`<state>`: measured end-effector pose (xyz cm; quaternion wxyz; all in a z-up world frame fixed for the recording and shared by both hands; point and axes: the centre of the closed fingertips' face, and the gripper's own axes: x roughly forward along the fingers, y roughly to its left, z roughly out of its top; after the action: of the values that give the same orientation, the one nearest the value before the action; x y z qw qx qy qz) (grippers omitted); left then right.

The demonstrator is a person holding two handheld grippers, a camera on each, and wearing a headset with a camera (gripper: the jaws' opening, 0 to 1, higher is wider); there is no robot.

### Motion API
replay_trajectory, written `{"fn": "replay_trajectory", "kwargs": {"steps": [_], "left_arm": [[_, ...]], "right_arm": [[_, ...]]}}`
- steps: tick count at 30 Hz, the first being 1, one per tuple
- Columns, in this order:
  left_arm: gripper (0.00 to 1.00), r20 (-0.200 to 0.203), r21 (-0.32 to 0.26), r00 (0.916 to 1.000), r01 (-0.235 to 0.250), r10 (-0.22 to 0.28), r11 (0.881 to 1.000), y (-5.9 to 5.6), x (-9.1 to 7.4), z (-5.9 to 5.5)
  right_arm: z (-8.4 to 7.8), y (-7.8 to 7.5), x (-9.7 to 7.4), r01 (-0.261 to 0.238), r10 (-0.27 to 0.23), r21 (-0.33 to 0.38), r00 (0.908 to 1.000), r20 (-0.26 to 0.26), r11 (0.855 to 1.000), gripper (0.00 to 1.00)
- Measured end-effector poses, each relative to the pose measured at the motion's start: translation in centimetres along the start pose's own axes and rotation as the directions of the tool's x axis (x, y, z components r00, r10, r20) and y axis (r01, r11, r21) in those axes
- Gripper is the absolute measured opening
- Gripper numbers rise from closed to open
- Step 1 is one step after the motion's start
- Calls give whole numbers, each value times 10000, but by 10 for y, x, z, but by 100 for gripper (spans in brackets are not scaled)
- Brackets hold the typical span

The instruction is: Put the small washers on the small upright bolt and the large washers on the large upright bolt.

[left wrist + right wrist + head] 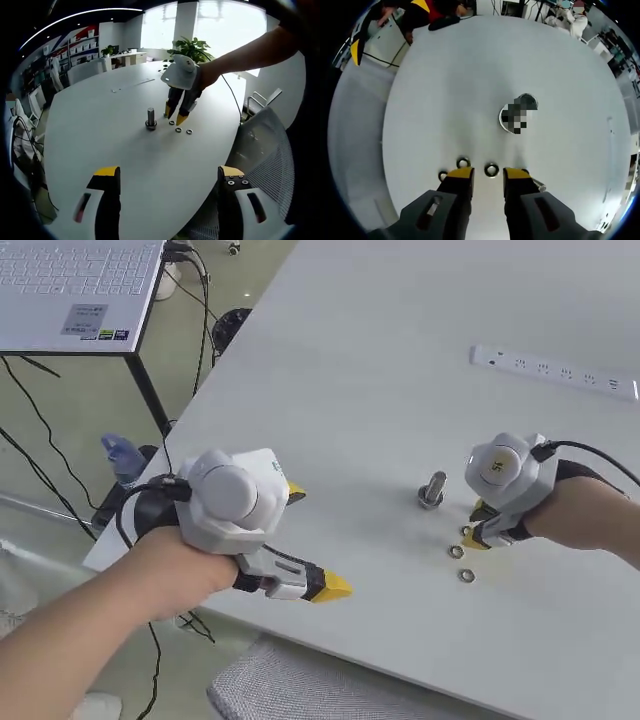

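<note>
1. Left gripper [315, 540]: the left hand wraps its handle, and the forearm enters from the lower left of the head view. It is held over the near edge of the white table [380, 360] and points across toward the work. In the left gripper view [169, 172] its yellow-tipped jaws stand wide apart with nothing between them.
2. Right gripper [478, 526]: the forearm reaches in from the right with the wrist bent down, so the jaws point steeply at the tabletop. In its own view [489, 175] the jaws are parted by a narrow gap and grip nothing.
3. Three washers [463, 162] lie flat on the table in a loose cluster at the right gripper's tips. One lies just ahead of the gap and the other two toward the left jaw.
4. Upright bolt [432, 490]: it stands on its head near the washers and apart from them, beyond the right gripper's tips [526, 101]. No washer on it can be made out.
5. Background: a power strip [555, 370] lies on the far side of the table. A laptop [70, 290] rests on a separate stand.
</note>
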<state>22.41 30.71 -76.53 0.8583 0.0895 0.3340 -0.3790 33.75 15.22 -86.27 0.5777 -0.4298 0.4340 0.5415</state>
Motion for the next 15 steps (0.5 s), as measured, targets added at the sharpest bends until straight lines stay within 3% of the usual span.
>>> {"fn": "replay_trajectory", "kwargs": {"steps": [10,15], "left_arm": [[79,-70,2,10000,-37,37,10000,0,0,-5],[79,-38,-43,10000,-78,77,10000,0,-1,-5]], "right_arm": [[-4,0,3,107,-113,-271,9997,-233,9996,24],[-4,-1,4,70,-69,85,9999,-80,9999,23]]}}
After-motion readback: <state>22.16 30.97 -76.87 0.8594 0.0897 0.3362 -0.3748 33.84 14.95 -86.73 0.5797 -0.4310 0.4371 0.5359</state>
